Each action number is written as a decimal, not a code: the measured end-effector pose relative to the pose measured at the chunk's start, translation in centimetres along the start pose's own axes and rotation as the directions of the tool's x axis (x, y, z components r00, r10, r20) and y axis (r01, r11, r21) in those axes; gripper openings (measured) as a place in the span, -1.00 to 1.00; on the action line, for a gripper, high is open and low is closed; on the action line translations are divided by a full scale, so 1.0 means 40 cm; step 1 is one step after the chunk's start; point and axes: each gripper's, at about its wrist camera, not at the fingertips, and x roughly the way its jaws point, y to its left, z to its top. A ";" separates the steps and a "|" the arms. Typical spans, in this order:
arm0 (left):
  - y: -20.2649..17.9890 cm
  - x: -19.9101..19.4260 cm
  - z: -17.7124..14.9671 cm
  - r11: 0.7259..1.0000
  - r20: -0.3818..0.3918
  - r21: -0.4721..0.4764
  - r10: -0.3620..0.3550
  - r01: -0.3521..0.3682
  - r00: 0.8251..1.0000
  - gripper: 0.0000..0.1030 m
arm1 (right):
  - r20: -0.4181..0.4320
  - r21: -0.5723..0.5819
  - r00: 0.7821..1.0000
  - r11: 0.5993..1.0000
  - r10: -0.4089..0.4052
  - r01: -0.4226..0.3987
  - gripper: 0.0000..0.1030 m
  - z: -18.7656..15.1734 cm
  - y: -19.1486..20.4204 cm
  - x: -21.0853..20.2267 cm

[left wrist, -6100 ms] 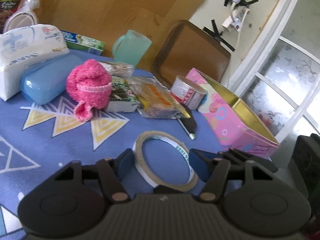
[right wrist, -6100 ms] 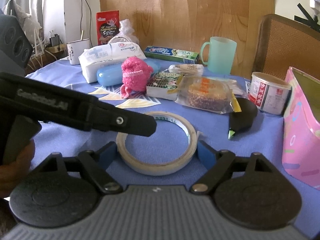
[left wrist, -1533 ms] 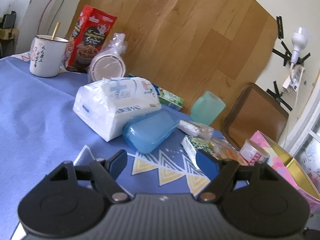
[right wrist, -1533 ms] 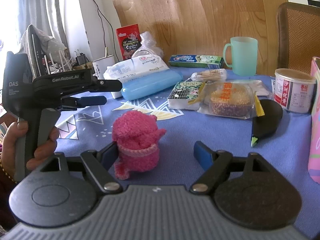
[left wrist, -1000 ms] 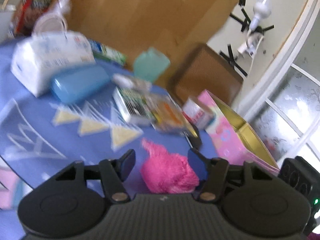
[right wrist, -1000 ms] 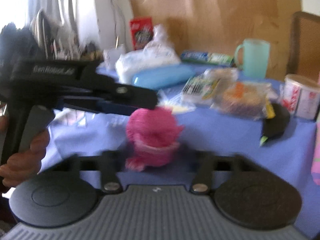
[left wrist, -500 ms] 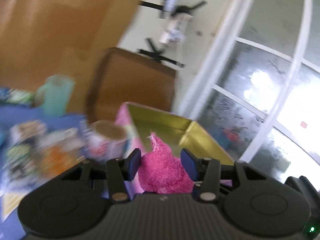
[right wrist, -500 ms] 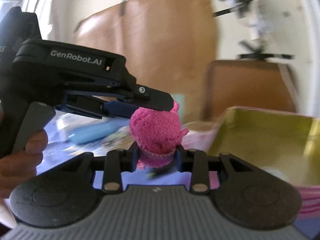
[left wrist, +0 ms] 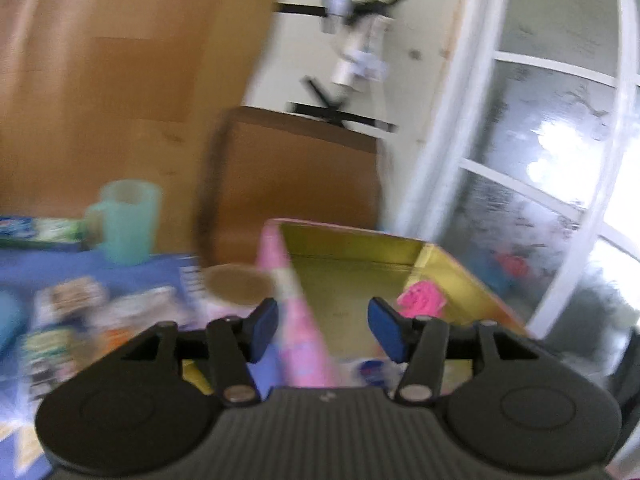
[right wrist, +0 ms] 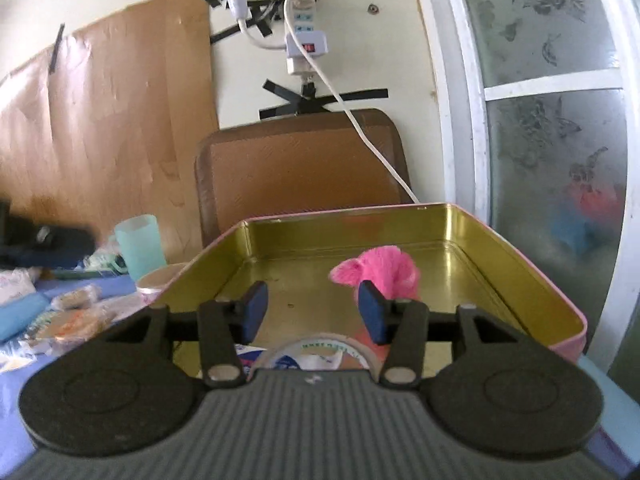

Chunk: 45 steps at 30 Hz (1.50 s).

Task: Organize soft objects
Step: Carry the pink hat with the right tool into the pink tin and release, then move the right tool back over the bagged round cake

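Now both jaws have just been opening with nothing between them: the left gripper (left wrist: 323, 317) and right gripper (right wrist: 313, 307) stand parted and empty, the pink fuzzy sock (right wrist: 382, 270) released inside the pink tin (right wrist: 532, 270), one soft item stowed.

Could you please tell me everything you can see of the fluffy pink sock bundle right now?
The pink sock bundle is a bright, fuzzy knit lump, rolled up with a loose flap sticking out to one side. It sits inside the gold-lined pink tin, toward its far right part, in the left wrist view too. Its lower part is hidden behind a fingertip, but no pad presses on it.
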 end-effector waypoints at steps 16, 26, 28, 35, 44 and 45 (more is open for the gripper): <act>0.351 -0.196 -0.182 0.926 0.029 -0.120 0.364 -0.358 0.931 0.22 | -0.120 -0.130 0.919 0.912 0.375 -0.389 0.02 -0.022 0.327 0.029; 0.375 -0.206 -0.202 0.926 0.074 -0.176 0.350 -0.333 0.934 0.30 | -0.301 -0.084 0.887 0.917 0.350 -0.390 -0.06 -0.040 0.411 0.213; 0.379 -0.212 -0.203 0.928 0.084 -0.189 0.340 -0.320 0.937 0.30 | -0.330 -0.068 0.880 0.921 0.343 -0.384 -0.07 -0.043 0.421 0.241; 0.373 -0.212 -0.203 0.936 0.089 -0.176 0.325 -0.306 0.942 0.30 | -0.422 0.011 0.809 0.894 0.410 -0.447 -0.29 -0.045 0.434 0.239; 0.393 -0.217 -0.202 0.931 0.077 -0.231 0.308 -0.283 0.948 0.30 | -0.434 -0.104 0.723 0.767 0.538 -0.633 -0.32 -0.056 0.466 0.054; 0.397 -0.218 -0.202 0.929 0.073 -0.241 0.306 -0.281 0.949 0.30 | -0.415 -0.091 0.740 0.786 0.529 -0.612 -0.19 -0.043 0.459 0.066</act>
